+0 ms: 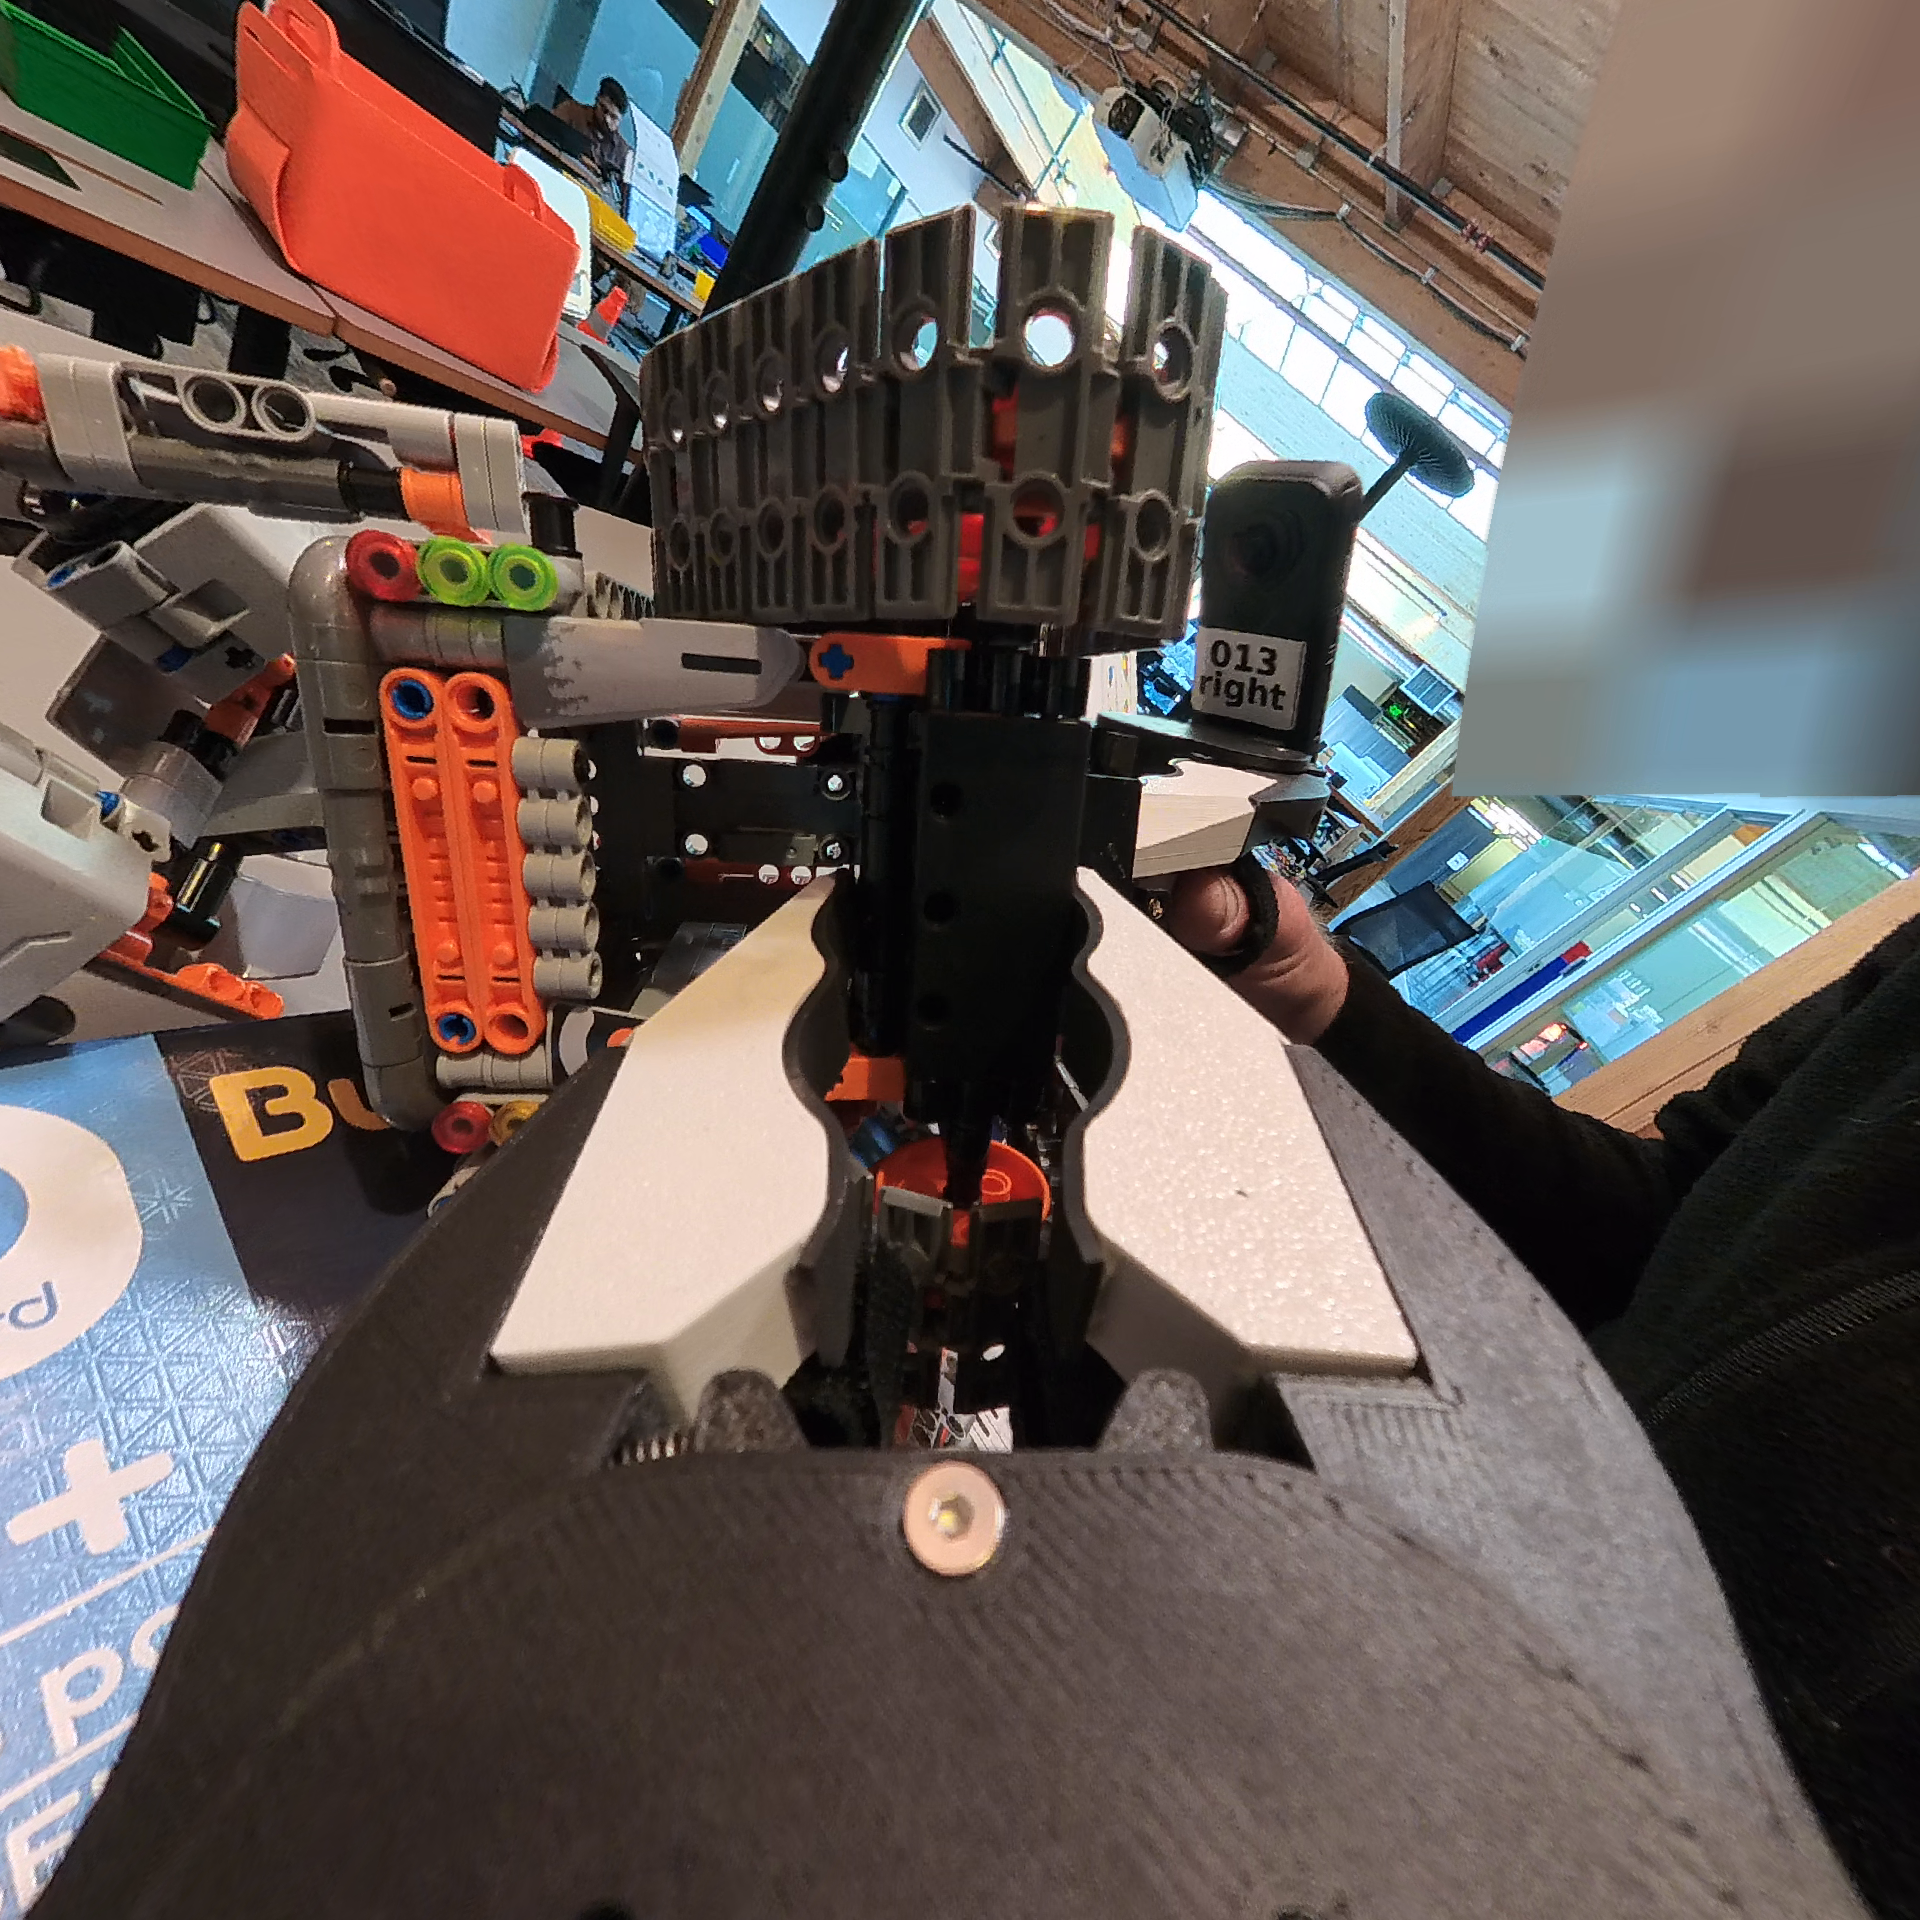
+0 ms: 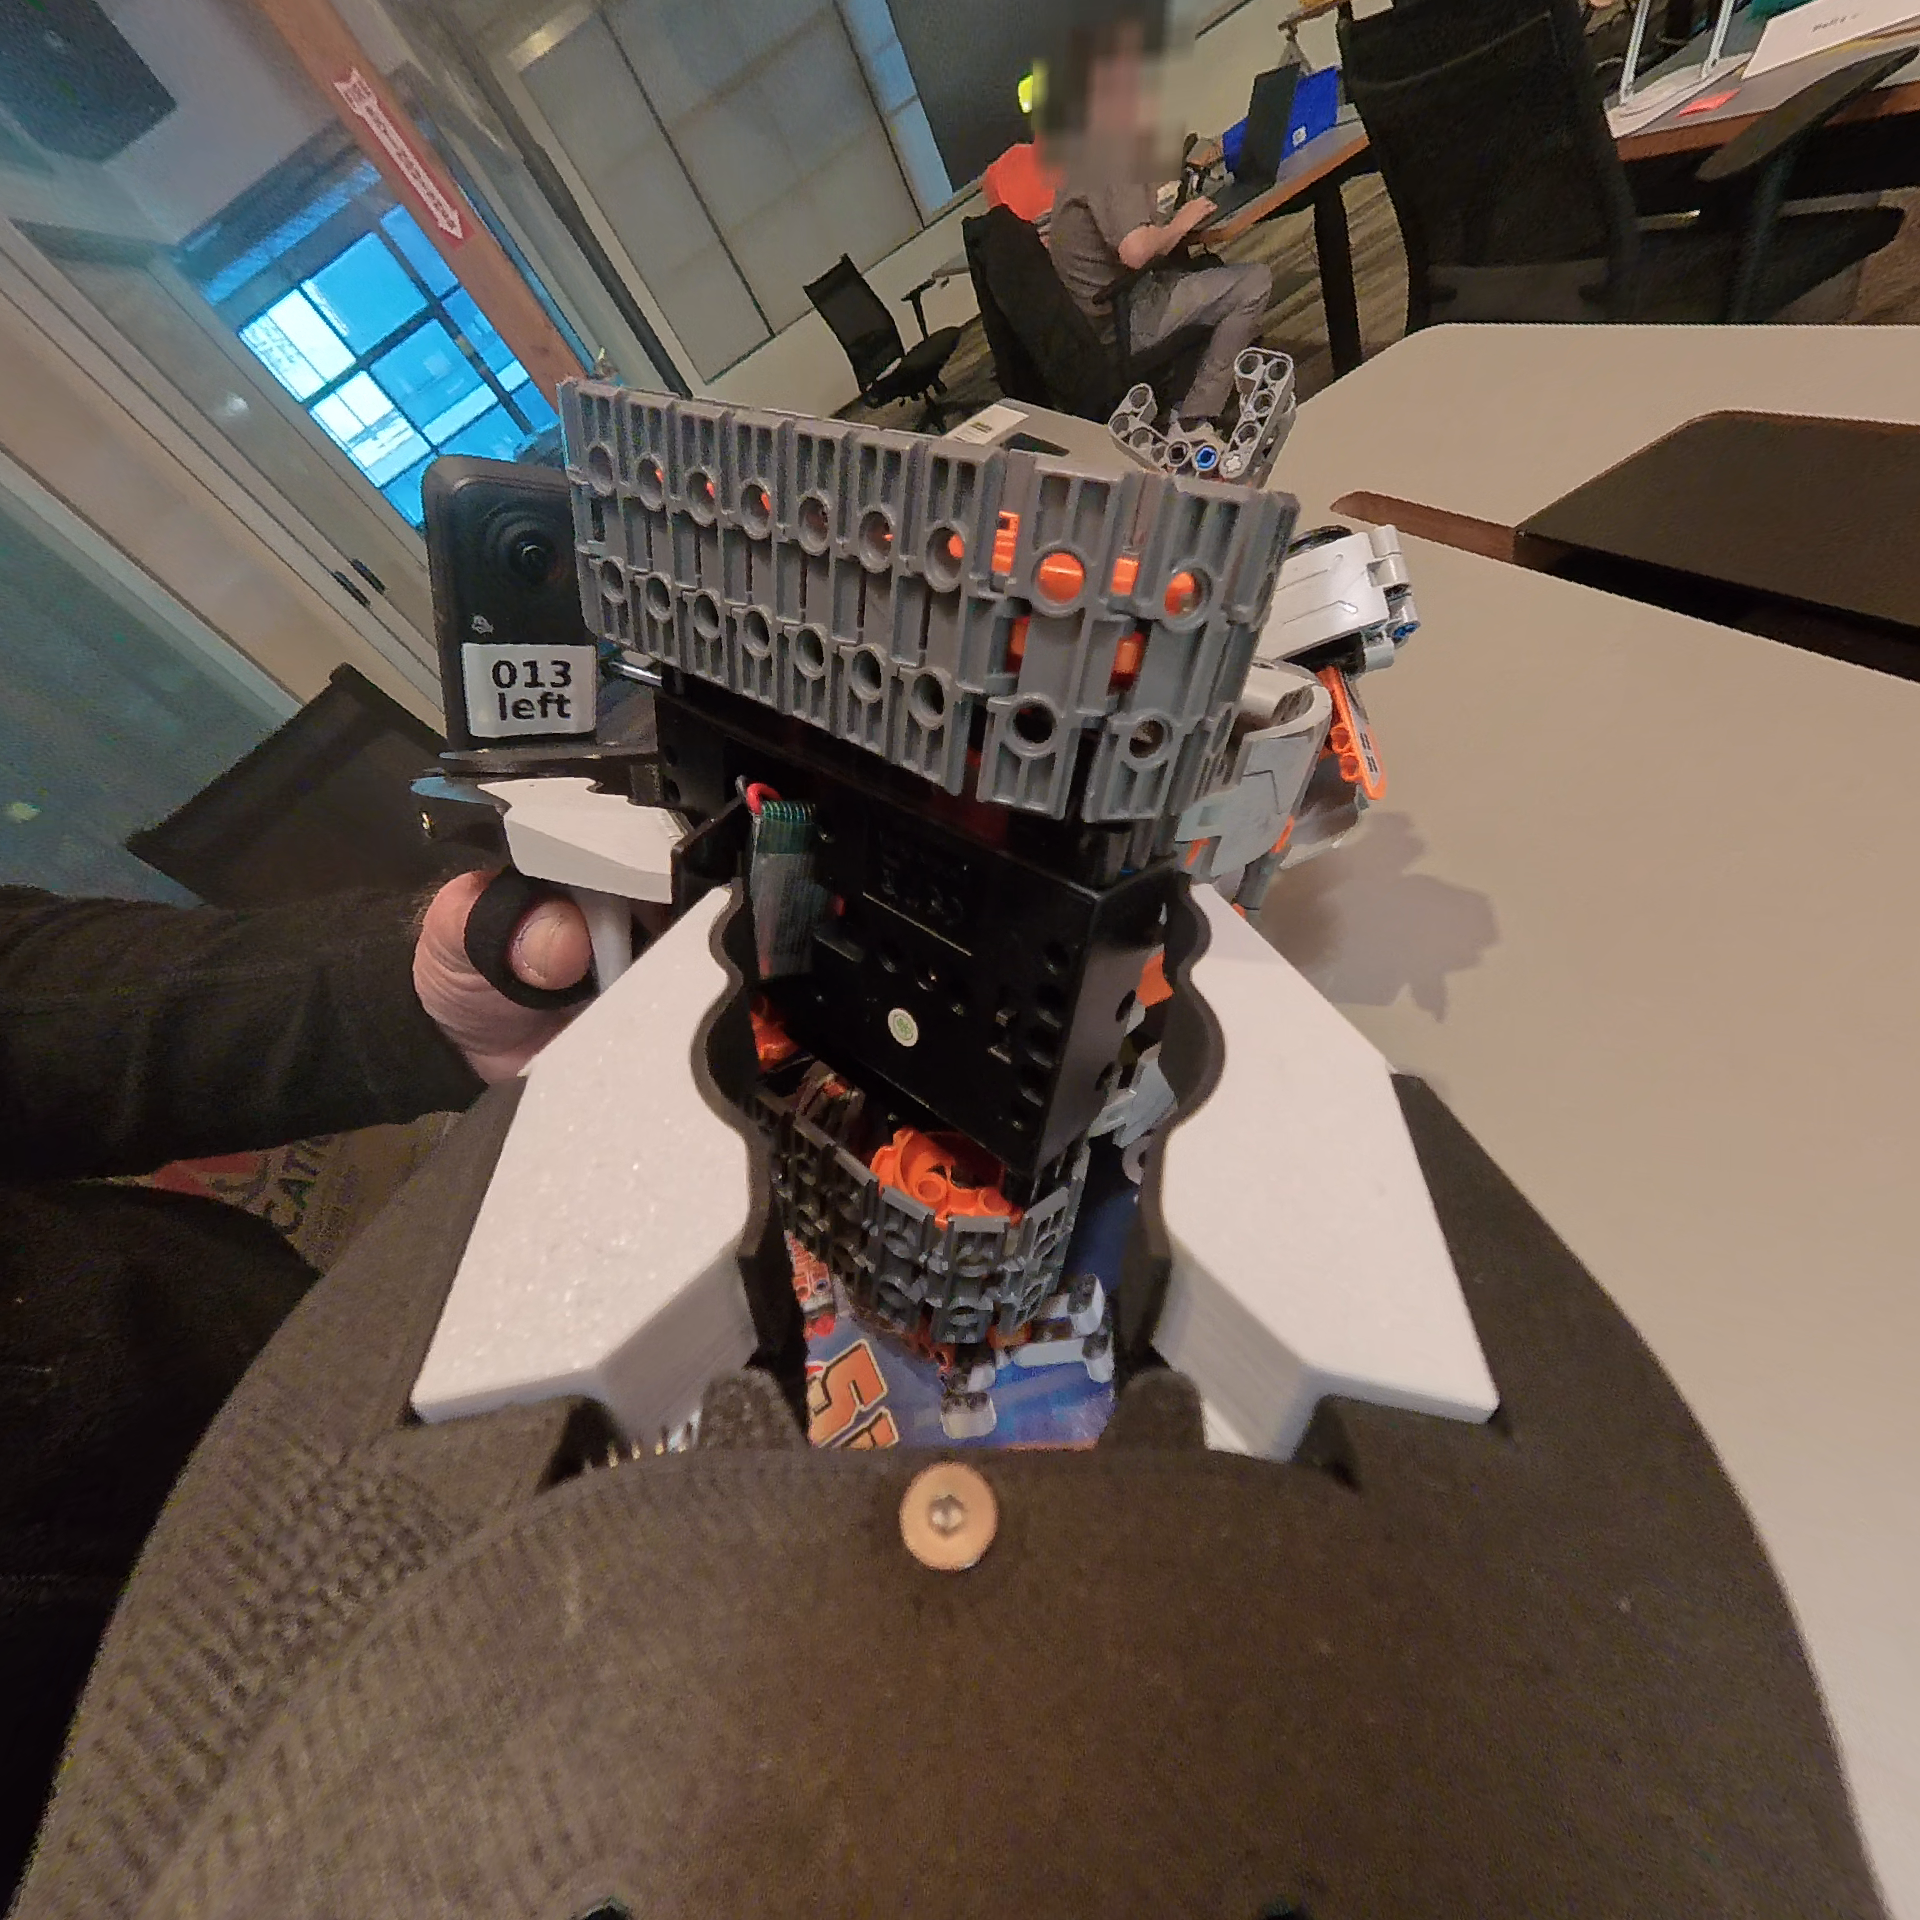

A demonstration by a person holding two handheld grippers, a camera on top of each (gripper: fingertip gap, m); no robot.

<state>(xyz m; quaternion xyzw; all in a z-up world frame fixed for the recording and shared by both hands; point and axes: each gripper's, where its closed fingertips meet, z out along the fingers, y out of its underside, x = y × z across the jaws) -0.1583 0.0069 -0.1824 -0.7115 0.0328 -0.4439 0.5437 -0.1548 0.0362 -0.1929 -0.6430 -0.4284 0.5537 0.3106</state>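
Note:
A toy brick tracked vehicle with a black body and a grey track tread fills both views. My left gripper is shut on the black body, one white finger on each side. My right gripper is shut on the same black body from the opposite side, below the grey tread. An orange wheel hub and a lower stretch of tread show between the right fingers. Each view shows the other gripper beyond the model: the right gripper's camera and the left gripper's camera, each held by a hand.
A grey and orange arm of the model juts out left over a blue printed mat. An orange case and a green bin stand on a table behind. A grey table lies to the right; a person sits far off.

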